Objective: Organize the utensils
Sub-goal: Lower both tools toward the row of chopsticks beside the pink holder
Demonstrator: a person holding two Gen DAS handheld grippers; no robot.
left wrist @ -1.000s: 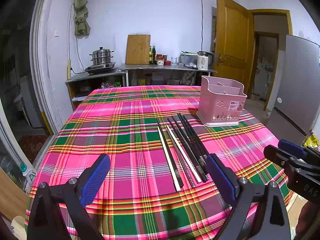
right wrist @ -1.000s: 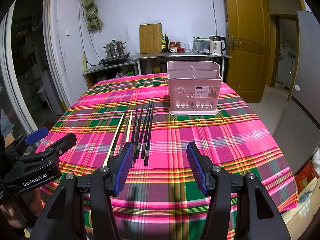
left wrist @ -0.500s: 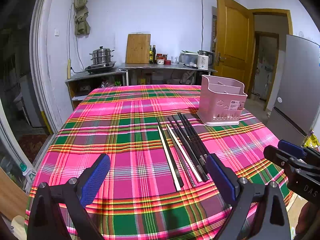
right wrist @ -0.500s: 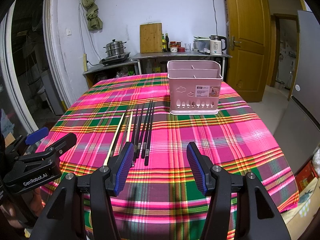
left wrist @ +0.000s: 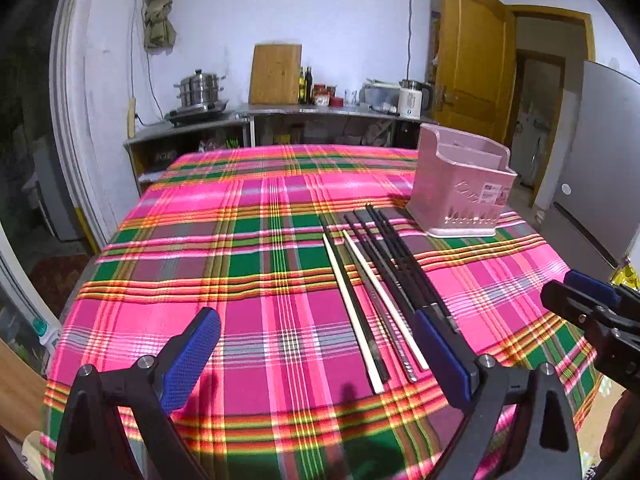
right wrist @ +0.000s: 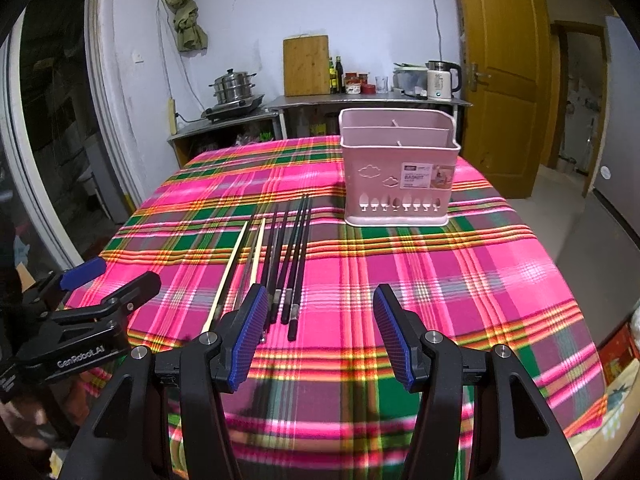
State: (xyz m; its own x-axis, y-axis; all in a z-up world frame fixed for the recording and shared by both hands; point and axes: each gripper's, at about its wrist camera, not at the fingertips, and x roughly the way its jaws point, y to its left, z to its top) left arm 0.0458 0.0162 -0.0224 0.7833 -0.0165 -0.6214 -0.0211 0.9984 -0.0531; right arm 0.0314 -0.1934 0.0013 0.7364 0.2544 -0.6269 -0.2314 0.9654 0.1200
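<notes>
Several chopsticks lie side by side on the plaid tablecloth: black ones (left wrist: 394,256) (right wrist: 294,248) and two pale ones (left wrist: 352,312) (right wrist: 230,272). A pink divided utensil basket (left wrist: 460,188) (right wrist: 398,172) stands upright beyond them to the right. My left gripper (left wrist: 316,356) is open and empty above the near table edge, its right finger beside the chopsticks' near ends. My right gripper (right wrist: 320,334) is open and empty, just right of the chopsticks' near ends. Each gripper shows at the edge of the other's view.
The table (left wrist: 224,240) has a pink and green plaid cloth. Behind it stands a counter with a steel pot (right wrist: 234,86), a cutting board (right wrist: 306,66), bottles and a kettle (right wrist: 440,80). A wooden door (right wrist: 500,80) and a grey fridge (left wrist: 600,152) are on the right.
</notes>
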